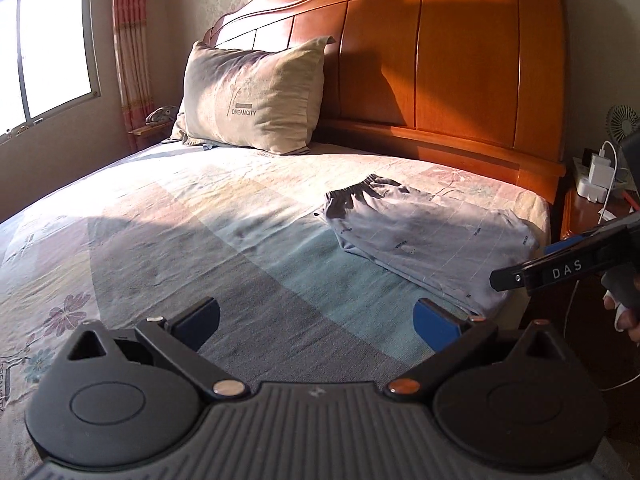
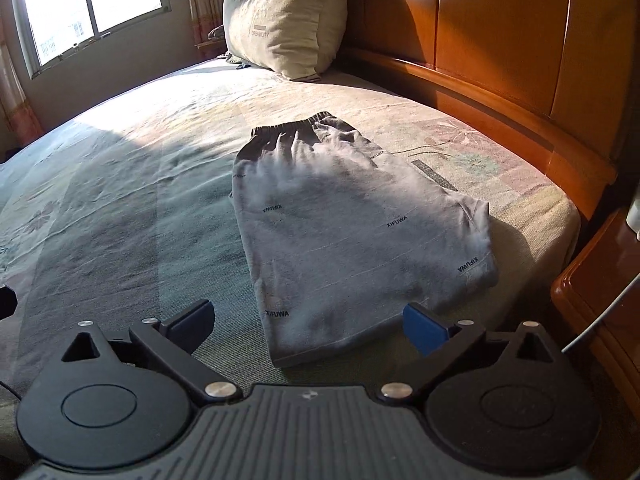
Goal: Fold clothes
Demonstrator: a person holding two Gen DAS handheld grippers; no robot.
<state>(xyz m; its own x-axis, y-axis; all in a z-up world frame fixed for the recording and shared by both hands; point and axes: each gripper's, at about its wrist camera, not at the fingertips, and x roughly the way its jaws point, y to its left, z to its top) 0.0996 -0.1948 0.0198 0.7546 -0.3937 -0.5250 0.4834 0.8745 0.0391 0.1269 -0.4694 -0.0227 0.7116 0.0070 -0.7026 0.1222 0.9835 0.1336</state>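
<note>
A grey garment [image 2: 344, 232] printed with small "XIFUWA" words lies folded flat on the bed, its dark elastic waistband toward the headboard. The left wrist view shows the same garment [image 1: 432, 236] at the right side of the bed. My left gripper [image 1: 316, 326] is open and empty, hovering over bare sheet to the left of the garment. My right gripper [image 2: 308, 326] is open too, with the garment's near edge just beyond its fingertips and nothing held. The right gripper [image 1: 520, 264] also enters the left wrist view from the right, held by a hand.
A beige pillow [image 1: 256, 100] leans on the wooden headboard [image 1: 440, 72]. The floral bed sheet [image 1: 180, 232] stretches left toward the window [image 1: 44, 48]. A wooden nightstand [image 2: 600, 304] with chargers and cables stands right of the bed.
</note>
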